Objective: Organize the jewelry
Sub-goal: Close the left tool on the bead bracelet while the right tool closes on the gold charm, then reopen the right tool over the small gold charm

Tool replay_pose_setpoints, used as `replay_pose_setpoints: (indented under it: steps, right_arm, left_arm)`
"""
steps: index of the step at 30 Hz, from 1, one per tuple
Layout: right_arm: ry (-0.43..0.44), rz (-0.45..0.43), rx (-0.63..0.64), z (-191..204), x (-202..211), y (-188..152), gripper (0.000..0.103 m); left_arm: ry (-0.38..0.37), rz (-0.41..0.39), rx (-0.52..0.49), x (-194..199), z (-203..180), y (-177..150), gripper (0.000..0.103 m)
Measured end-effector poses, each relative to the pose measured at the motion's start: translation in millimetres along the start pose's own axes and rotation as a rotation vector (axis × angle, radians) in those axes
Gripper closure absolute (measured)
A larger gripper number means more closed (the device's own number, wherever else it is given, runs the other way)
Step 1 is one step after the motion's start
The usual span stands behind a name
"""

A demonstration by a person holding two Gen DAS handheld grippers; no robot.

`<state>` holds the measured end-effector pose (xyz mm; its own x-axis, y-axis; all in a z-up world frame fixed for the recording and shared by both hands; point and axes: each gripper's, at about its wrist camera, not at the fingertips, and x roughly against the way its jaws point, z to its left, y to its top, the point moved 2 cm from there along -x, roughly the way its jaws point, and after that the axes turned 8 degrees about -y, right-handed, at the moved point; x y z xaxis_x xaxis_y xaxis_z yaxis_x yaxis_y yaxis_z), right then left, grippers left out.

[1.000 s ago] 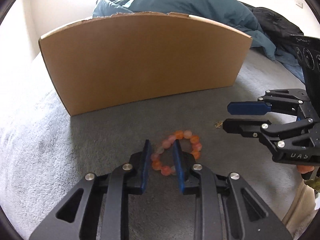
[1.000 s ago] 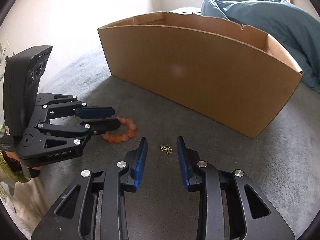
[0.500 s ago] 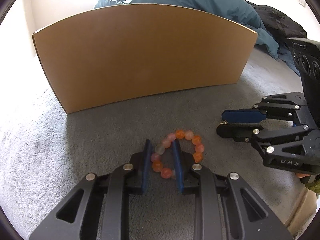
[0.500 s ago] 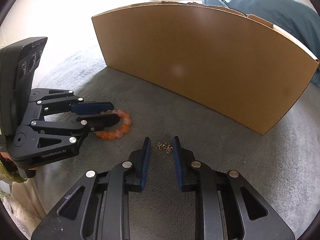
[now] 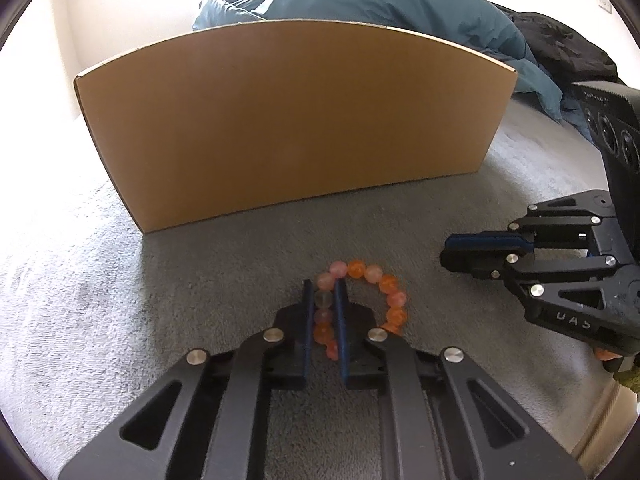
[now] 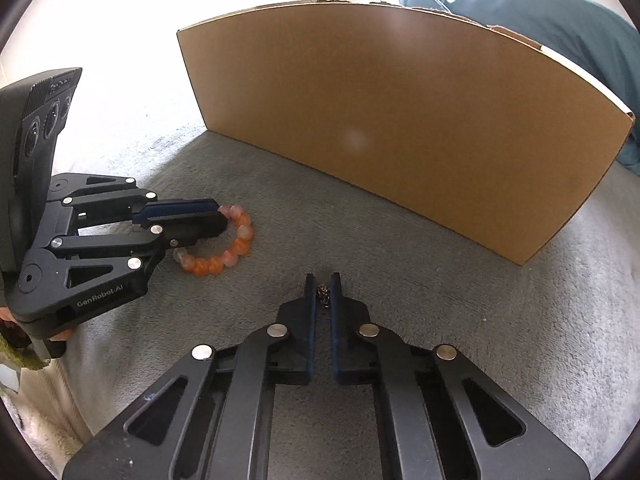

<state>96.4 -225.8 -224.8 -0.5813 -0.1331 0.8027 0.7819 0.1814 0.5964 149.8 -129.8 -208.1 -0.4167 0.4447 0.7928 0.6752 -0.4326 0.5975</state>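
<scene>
A: What takes up most of the view?

B: A grey blanket (image 5: 120,300) covers the bed, and a brown cardboard box (image 5: 288,120) stands on it, its long plain side facing both cameras. Behind the box lies a rumpled teal duvet (image 5: 380,0), with a dark garment (image 5: 560,48) beside it at the right of the left wrist view.

A: And in front of the box?

B: Both tools, pointing down at the blanket. The left hand-held gripper (image 5: 323,292) has just been closing, and its blue pads now pinch one side of a bead bracelet (image 5: 390,292). The right hand-held gripper (image 6: 323,284) has also just been closing; its jaws stand narrow, with a small tangle of gold chain (image 6: 322,293) between the tips.

A: Are the pads actually pressing that chain?

B: It sits right between them and they look to touch it, so I read it as gripped. It is very small, though.

A: Where exactly is the bracelet?

B: Flat on the blanket, near the box but apart from it. It is a ring of orange and pale pink beads; the far side curves free to the right of the left tool's fingers. In the right wrist view the bracelet lies left of the chain, with a gap between them.

A: Anything of the person?

B: Only fingertips (image 6: 60,335) under the left tool.
</scene>
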Motion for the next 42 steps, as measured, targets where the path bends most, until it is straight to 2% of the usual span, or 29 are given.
replay_pose_setpoints:
  steps: [12, 18, 23, 26, 31, 42]
  right_arm:
    - [0.003, -0.006, -0.051, -14, 11, -7, 0.100]
    - [0.015, 0.004, -0.063, -11, 1, -3, 0.100]
    - [0.037, 0.000, -0.069, -12, 1, -3, 0.081]
    - [0.032, -0.003, -0.051, -7, 2, -3, 0.078]
    - [0.006, 0.000, -0.030, -2, -2, -3, 0.078]
    - [-0.030, 0.008, -0.006, 7, -11, -4, 0.090]
  left_arm:
    - [-0.016, -0.014, -0.003, 12, 0, 0, 0.094]
    - [-0.010, 0.001, -0.005, 6, -1, 1, 0.094]
    - [-0.011, 0.008, -0.003, 3, 0, 4, 0.094]
    - [-0.012, 0.010, -0.003, 2, -1, 4, 0.094]
    - [-0.012, 0.011, -0.003, 1, -1, 4, 0.094]
    - [-0.009, 0.015, -0.001, -1, 0, 5, 0.094]
